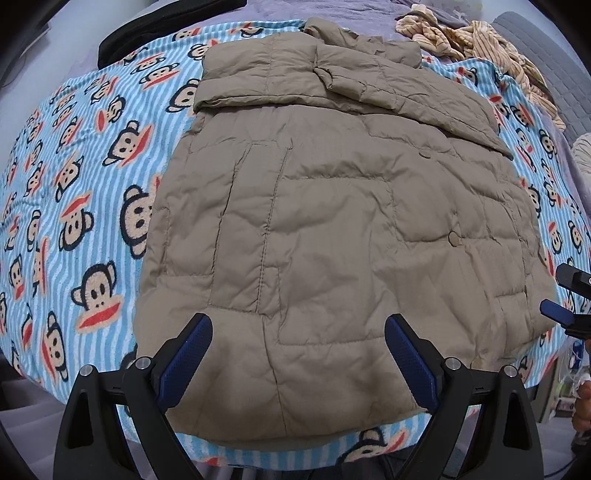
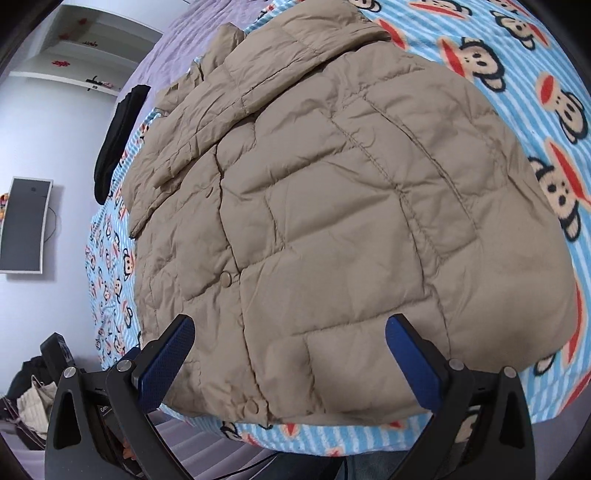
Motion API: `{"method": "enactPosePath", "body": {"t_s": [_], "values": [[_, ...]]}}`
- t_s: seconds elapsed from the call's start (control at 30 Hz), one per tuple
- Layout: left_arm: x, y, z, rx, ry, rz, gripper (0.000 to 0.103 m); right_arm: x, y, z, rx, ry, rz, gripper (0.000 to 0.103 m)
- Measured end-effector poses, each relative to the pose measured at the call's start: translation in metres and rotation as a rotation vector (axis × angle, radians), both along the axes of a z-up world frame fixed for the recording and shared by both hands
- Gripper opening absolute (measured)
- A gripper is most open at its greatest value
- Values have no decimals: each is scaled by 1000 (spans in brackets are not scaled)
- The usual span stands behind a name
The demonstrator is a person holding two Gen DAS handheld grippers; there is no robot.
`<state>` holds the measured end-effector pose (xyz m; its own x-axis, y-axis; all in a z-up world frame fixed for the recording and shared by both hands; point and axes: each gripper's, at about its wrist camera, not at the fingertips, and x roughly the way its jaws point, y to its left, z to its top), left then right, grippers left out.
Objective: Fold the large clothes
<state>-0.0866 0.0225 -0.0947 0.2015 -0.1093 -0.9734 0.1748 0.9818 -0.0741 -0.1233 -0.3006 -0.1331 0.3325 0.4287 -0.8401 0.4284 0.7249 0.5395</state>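
Observation:
A tan quilted puffer jacket (image 1: 332, 229) lies flat on a bed, its sleeves folded across the chest at the far end and its hem towards me. It also shows in the right wrist view (image 2: 351, 221). My left gripper (image 1: 299, 328) is open and empty, hovering over the hem's left part. My right gripper (image 2: 290, 328) is open and empty over the hem near the snap buttons (image 2: 226, 277). The right gripper's blue fingertips (image 1: 557, 312) show at the right edge of the left wrist view.
A blue striped monkey-print blanket (image 1: 74, 192) covers the bed. A striped beige garment (image 1: 476, 40) and a black garment (image 1: 155, 26) lie at the far end. The bed's near edge runs just below the hem. A wall monitor (image 2: 26, 225) and floor clutter (image 2: 33, 398) are to the left.

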Motion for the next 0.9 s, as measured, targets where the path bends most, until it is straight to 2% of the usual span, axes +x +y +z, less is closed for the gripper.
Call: {"method": "enactPosePath", "body": {"t_s": [0.27,0.43,0.63,0.77,0.9], "values": [[-21,18,17,-8,-1,31,95,-34,5,5,23,55,-45,103],[-38,21,12,22,26,71,95,-44,-1,-1,26,110,-30,103],[-55,28,2,-17,80,135,95,-52,-17,5,48,130,-17,103],[-60,49,-5,-111,118,226,95,-66,-33,-3,56,161,-37,103],[-64,72,-16,-220,156,299,95,-82,-46,-22,133,193,-117,103]]}}
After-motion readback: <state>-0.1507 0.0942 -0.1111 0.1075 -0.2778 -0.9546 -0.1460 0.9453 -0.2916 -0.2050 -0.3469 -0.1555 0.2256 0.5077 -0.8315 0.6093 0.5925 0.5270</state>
